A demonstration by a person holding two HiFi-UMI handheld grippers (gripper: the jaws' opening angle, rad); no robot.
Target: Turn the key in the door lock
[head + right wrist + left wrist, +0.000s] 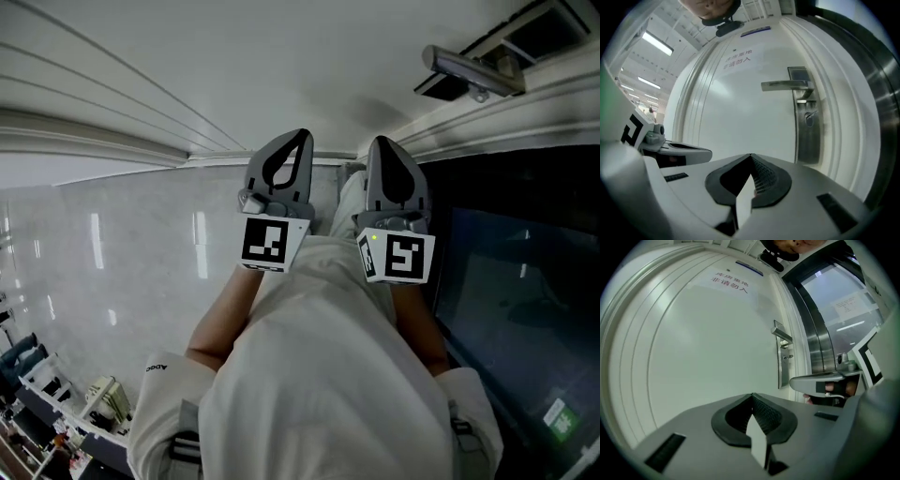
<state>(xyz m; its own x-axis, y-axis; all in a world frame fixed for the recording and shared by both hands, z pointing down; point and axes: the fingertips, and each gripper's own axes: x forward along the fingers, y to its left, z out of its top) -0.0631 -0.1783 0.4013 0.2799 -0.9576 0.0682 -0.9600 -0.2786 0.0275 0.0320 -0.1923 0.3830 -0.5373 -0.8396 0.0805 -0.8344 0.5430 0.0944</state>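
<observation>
A white door fills both gripper views. Its steel lock plate carries a lever handle, and below the handle a small key sticks out of the keyhole. In the left gripper view the lock plate and key lie right of centre. My left gripper is shut and empty, some way short of the door. My right gripper is shut too, with nothing in it, short of the lock. In the head view, the left gripper and right gripper are held side by side.
A printed sign is on the upper door. To the door's right stand a steel frame and a glass panel. A glossy pale floor spreads to the left. The person's white-clad body fills the lower head view.
</observation>
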